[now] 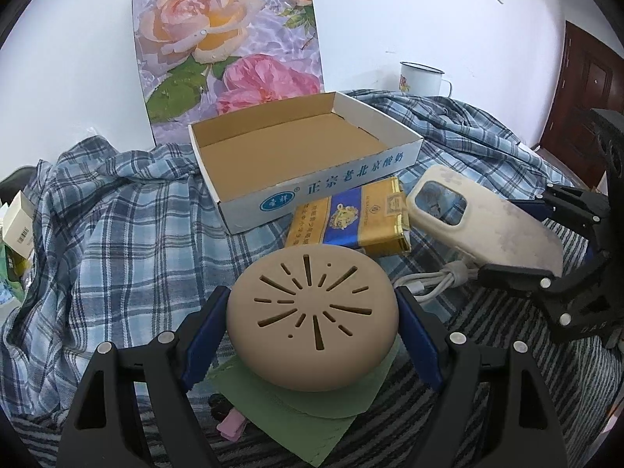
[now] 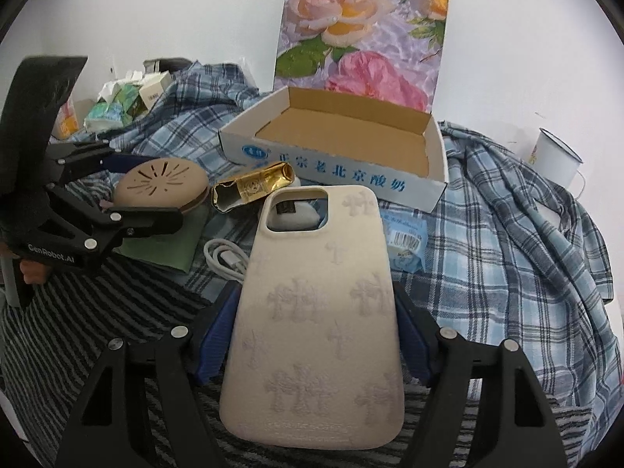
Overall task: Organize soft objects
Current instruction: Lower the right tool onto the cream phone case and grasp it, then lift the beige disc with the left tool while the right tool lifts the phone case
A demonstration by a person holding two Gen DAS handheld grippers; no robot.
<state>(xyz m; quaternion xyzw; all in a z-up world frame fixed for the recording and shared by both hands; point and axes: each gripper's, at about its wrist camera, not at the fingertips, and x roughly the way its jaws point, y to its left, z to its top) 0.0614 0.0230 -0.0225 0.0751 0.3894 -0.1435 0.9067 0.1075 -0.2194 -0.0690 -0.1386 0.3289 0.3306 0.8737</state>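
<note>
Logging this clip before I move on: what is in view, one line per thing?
Disc: 1, tan, slotted top, between the left claw's fingers, over the green cloth.
Phone case: 1, cream, between the right claw's fingers.
Box: 1, white outside, brown inside, open, nothing in it, on the plaid cloth.
Pack: 1, gold and blue, in front of the box.
Cable: 1, white, coiled, beside the case.
Green cloth: 1, under the disc.
Plaid cloth: 1, blue, under everything.
Mug: 1, white, far right by the wall.
Flower board: 1, leaning on the wall.
Left claw: shut on the disc.
Right claw: shut on the case.
</note>
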